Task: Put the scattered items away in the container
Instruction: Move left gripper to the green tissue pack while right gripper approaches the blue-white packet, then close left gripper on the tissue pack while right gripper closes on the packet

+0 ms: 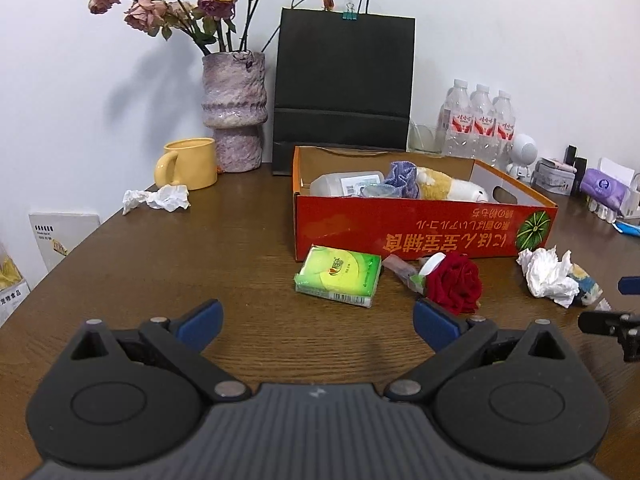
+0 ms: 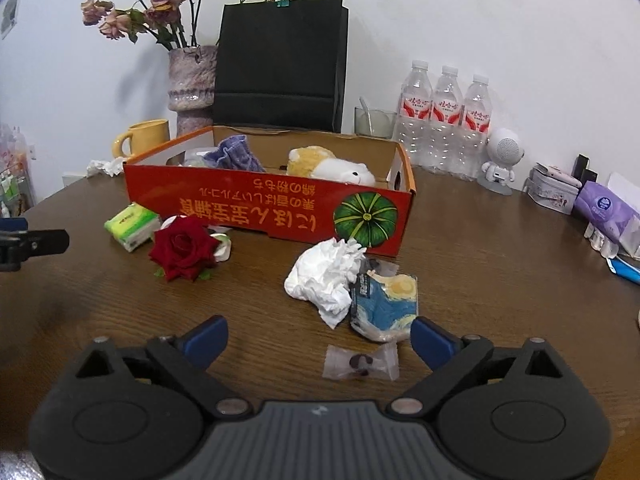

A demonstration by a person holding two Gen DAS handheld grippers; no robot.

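Note:
An orange cardboard box [image 1: 420, 232] [image 2: 256, 210] holds a plush toy [image 2: 332, 166], a purple cloth [image 2: 236, 154] and a clear bottle [image 1: 344, 184]. In front lie a green tissue pack [image 1: 338, 276] [image 2: 130, 226], a red rose [image 1: 454, 282] [image 2: 182, 248], crumpled white tissue [image 1: 546, 274] [image 2: 326, 276], a blue painted packet [image 2: 386, 306] and a small clear bag [image 2: 362, 362]. My left gripper [image 1: 318, 326] is open and empty, short of the tissue pack and rose. My right gripper [image 2: 320, 340] is open and empty, with the clear bag between its fingers.
A yellow mug [image 1: 188, 164], another crumpled tissue [image 1: 158, 198], a vase of dried roses [image 1: 234, 112], a black paper bag [image 1: 344, 92], three water bottles [image 2: 444, 120], a white figurine [image 2: 502, 160] and purple tissues [image 2: 608, 210] line the back and right of the brown table [image 1: 200, 260].

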